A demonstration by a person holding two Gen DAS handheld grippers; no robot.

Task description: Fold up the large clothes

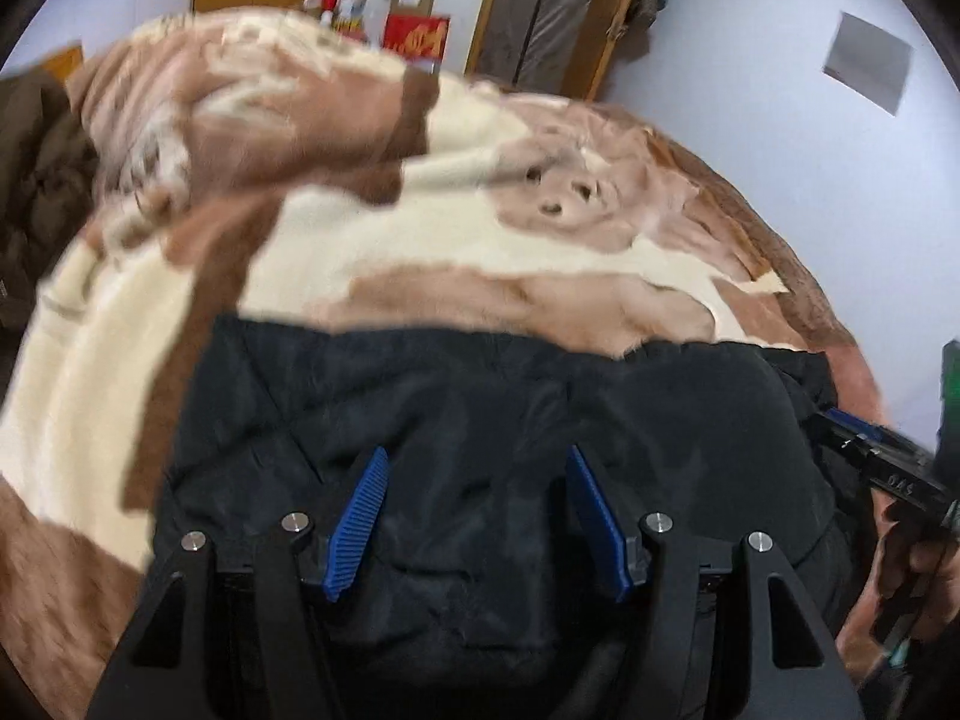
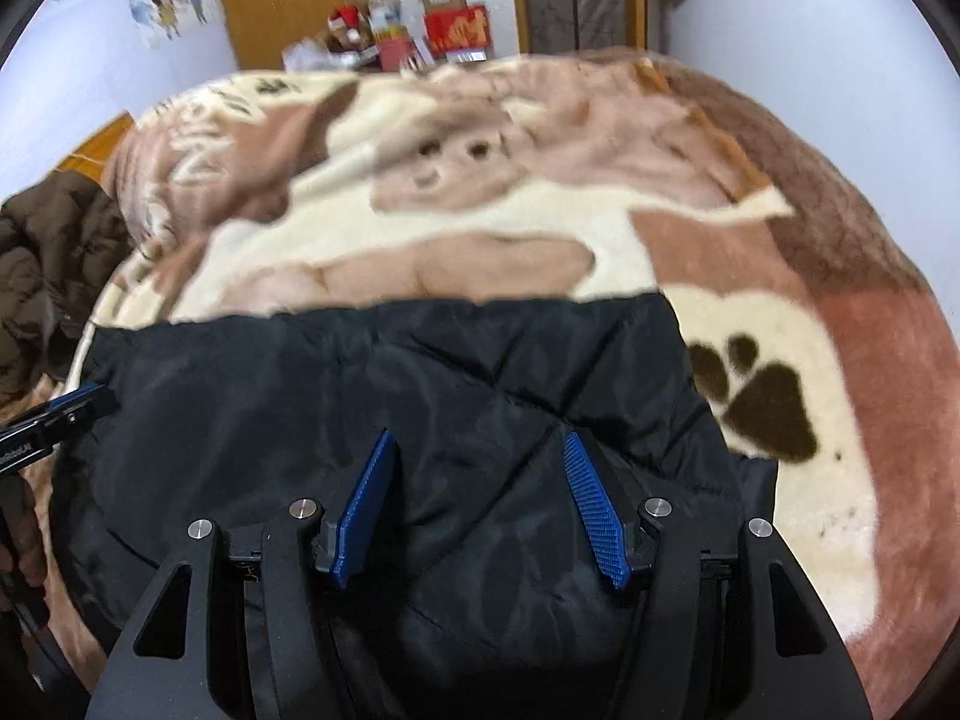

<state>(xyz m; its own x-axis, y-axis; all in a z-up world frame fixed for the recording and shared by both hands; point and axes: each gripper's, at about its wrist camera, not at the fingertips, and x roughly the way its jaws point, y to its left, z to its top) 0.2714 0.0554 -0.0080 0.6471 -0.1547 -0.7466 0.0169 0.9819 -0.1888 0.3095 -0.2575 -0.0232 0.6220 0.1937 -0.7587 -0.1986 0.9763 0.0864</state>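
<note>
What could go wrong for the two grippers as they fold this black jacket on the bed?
1. The black jacket looks slick and puffy; both the left gripper and the right gripper are open, so a shallow pinch may slip.
2. The plush blanket underneath could get pinched along with it.

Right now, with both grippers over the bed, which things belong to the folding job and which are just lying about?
Job:
- black quilted padded jacket, spread on the blanket
- left gripper, open above it
- right gripper, open above it

Lying about:
- cream and brown plush blanket underneath, serving only as the surface
- brown puffy coat at the bed's left edge
- red cardboard boxes by the far wall
</note>
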